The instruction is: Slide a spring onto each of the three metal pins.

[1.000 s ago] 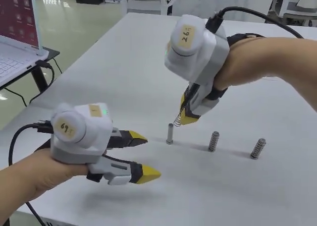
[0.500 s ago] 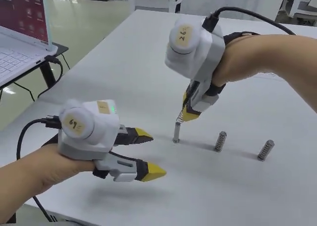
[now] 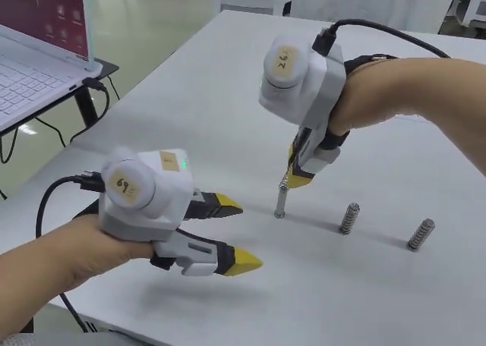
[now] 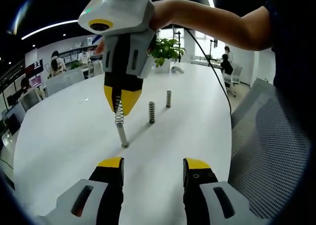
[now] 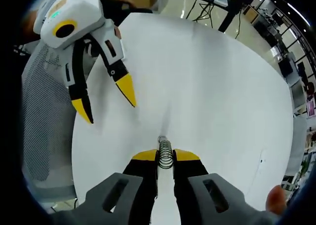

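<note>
The left hand-held gripper (image 3: pixel 241 235) hovers just short of the bare pin (image 3: pixel 280 204), jaws apart and empty. Directly above that pin, the right hand-held gripper (image 3: pixel 296 180) is clamped on a spring (image 3: pixel 284 184) whose lower end meets the pin's top. Beyond it on the tabletop (image 3: pixel 190 111) stand a second pin (image 3: pixel 349 218) and a third pin (image 3: pixel 420 234), each wearing a spring.

The broad white tabletop (image 3: pixel 190 95) looks smooth and matt, while the pale floor (image 3: pixel 152 27) at the upper left of the head view is glossy with reflections. At mid-frame the bare grey metal pin (image 3: pixel 280 203) is smooth and dully polished, and the thin coiled steel-wire spring (image 4: pixel 118 111) glints brighter. The left gripper (image 3: pixel 244 236) and right gripper (image 3: pixel 295 180) have satin white plastic shells, matt dark grey plastic jaws and smooth yellow tips. The black cable (image 3: pixel 380 29) at upper right looks rubbery. At the right of the left gripper view, the grey chair back (image 4: pixel 276 151) is open mesh cloth.
</note>
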